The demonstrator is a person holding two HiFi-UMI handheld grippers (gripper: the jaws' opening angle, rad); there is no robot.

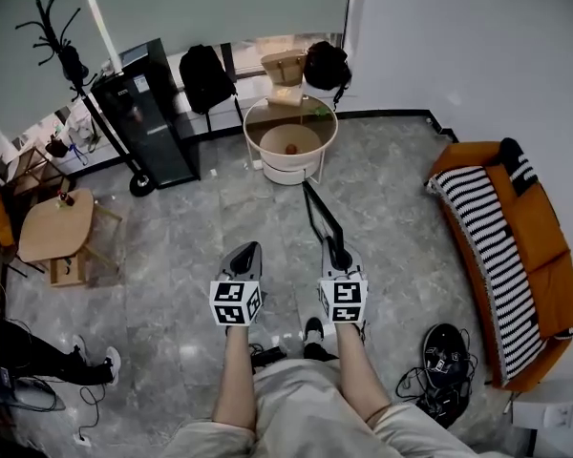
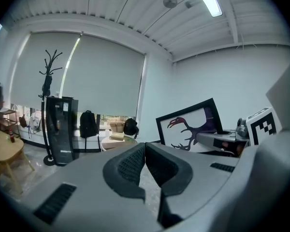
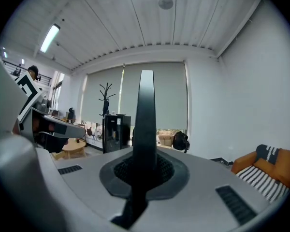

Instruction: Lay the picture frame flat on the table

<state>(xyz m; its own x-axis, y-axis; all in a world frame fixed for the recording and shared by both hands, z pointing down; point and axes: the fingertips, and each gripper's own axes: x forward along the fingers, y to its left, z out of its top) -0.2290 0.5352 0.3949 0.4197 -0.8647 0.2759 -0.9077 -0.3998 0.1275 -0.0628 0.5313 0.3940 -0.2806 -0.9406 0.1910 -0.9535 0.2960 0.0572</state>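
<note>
The picture frame point(image 1: 322, 219) is black-edged and seen edge-on in the head view, held upright above the grey floor. My right gripper point(image 1: 342, 254) is shut on its near edge. In the right gripper view the frame's edge point(image 3: 146, 115) rises as a dark bar from between the jaws point(image 3: 145, 170). The left gripper view shows its face, a dark bird-like figure on white point(image 2: 193, 124). My left gripper point(image 1: 248, 249) hangs level beside the right one, apart from the frame. Its pads point(image 2: 145, 146) meet at the tips with nothing between them. A round white table point(image 1: 327, 141) stands ahead.
A tall black cabinet point(image 1: 143, 113) and a coat rack point(image 1: 62, 55) stand at the left rear. A small wooden table point(image 1: 53, 225) is on the left. An orange sofa point(image 1: 544, 246) with a striped blanket lines the right wall. Bags point(image 1: 205, 76) sit by the window. Cables point(image 1: 444, 370) lie on the floor.
</note>
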